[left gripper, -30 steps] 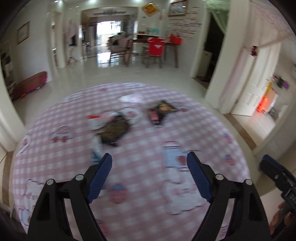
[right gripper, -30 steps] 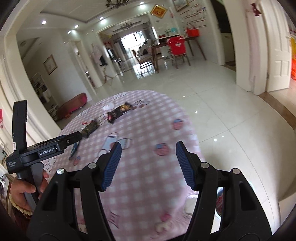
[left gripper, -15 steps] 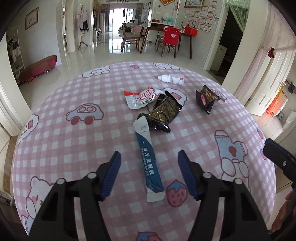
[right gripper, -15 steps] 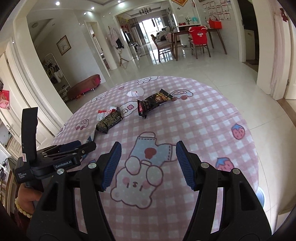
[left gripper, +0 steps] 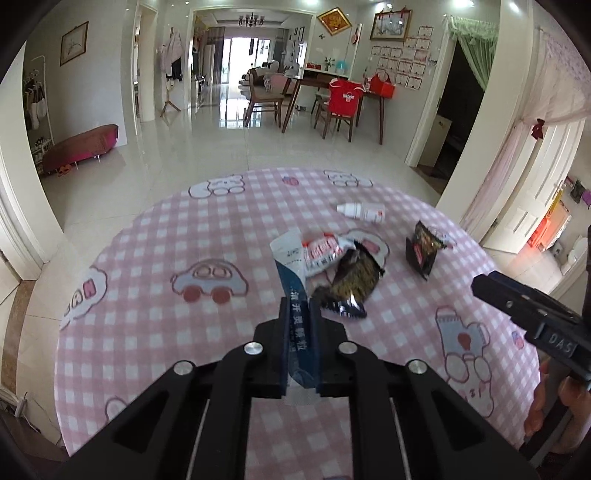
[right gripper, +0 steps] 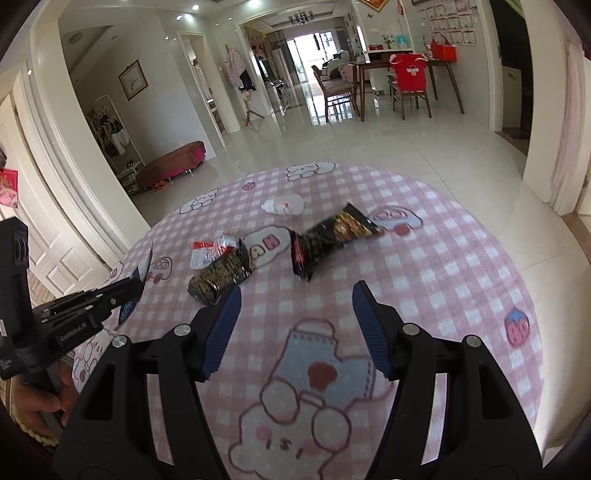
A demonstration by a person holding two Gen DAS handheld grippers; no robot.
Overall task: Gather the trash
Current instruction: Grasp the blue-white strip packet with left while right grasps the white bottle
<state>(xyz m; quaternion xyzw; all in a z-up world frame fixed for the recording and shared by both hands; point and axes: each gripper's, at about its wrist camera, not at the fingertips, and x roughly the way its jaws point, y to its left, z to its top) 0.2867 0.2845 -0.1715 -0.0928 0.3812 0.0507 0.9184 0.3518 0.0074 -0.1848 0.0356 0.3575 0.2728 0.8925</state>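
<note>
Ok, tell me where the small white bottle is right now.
The small white bottle lies on its side at the far edge of the pink checked tablecloth, beyond the black snack wrapper; in the right wrist view it sits just behind that wrapper.

This is a lived-in family home, an open living and dining area with glossy pale floor tiles (left gripper: 221,147). A round table under a pink checked tablecloth (left gripper: 147,314) with cartoon cars and bears fills the foreground. Beyond stand a wooden dining table (left gripper: 325,79) and chairs, one chair draped with a red shirt (left gripper: 343,98). Framed pictures (left gripper: 390,24), a chandelier (left gripper: 251,18), a coat stand (left gripper: 171,59) and a padded maroon bench (left gripper: 81,146) furnish the room.
</note>
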